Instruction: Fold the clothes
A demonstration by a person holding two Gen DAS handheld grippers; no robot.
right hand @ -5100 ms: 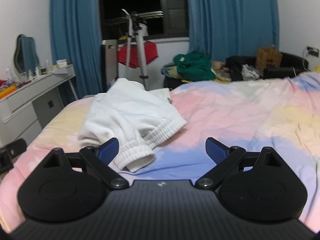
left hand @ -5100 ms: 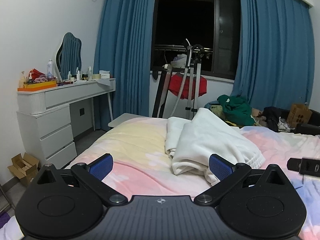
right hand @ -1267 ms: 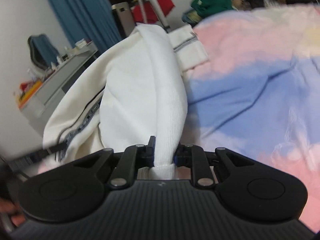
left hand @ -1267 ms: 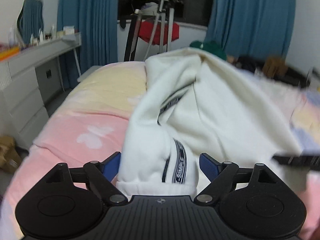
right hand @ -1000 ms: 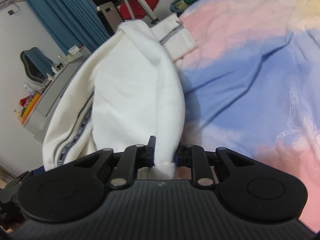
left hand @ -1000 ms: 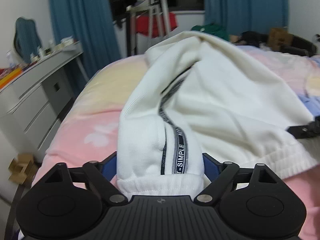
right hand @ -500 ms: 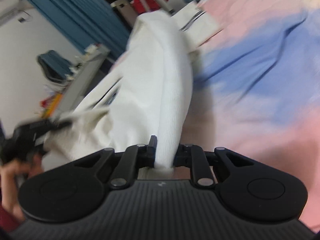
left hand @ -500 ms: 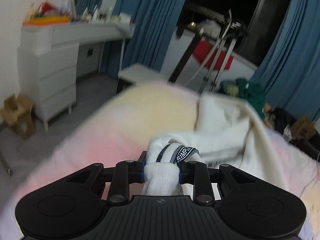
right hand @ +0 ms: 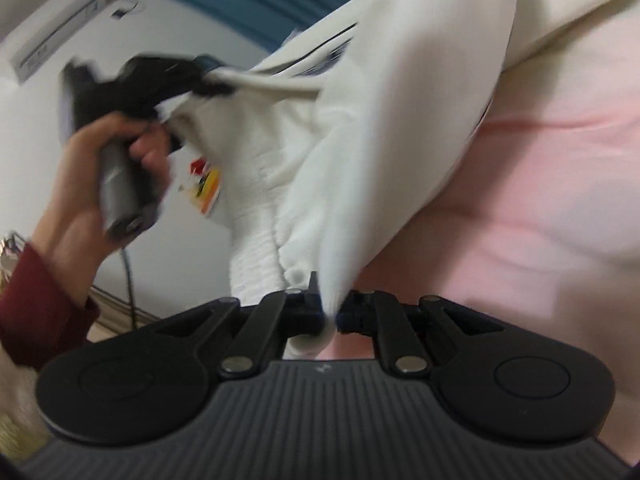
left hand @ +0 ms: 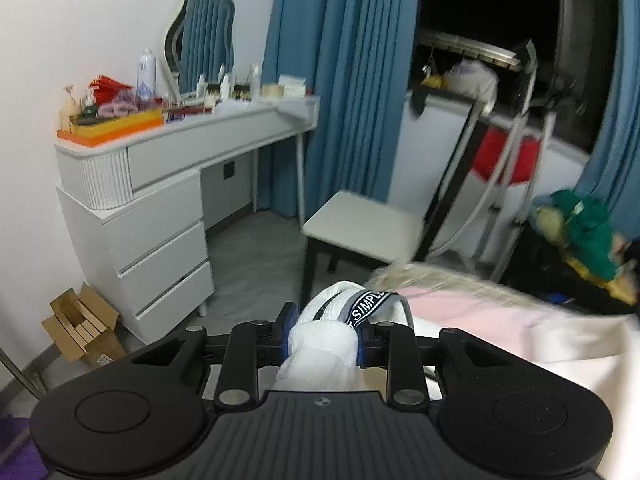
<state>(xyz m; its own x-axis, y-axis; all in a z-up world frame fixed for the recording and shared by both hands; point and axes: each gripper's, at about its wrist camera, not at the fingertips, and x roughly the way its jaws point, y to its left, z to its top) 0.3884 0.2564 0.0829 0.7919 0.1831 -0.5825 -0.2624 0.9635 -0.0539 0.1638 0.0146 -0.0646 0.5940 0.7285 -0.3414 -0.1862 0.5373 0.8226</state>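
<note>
The white sweatpants (right hand: pixel 384 92) with a black "SIMPLE" band are lifted off the bed and stretched between both grippers. My left gripper (left hand: pixel 323 338) is shut on the bunched elastic waistband (left hand: pixel 326 354), with the lettered band (left hand: pixel 370 304) looping over it. My right gripper (right hand: pixel 329 312) is shut on another edge of the white fabric, which rises up and away from it. In the blurred right wrist view, a hand (right hand: pixel 96 168) in a dark red sleeve holds the left gripper (right hand: pixel 208 80) at upper left, gripping the cloth.
A white dressing table (left hand: pixel 160 184) with drawers, bottles and a mirror stands at left, a cardboard box (left hand: pixel 82 326) by its foot. A white stool (left hand: pixel 360 228), a drying rack (left hand: pixel 492 152) and blue curtains (left hand: pixel 340 80) lie ahead. The pink bedsheet (right hand: pixel 540 220) is below.
Both grippers have lifted the sweatpants up off the bed and pulled them apart. The left view has swung toward the dressing table; the right view has tilted and now shows the hand.
</note>
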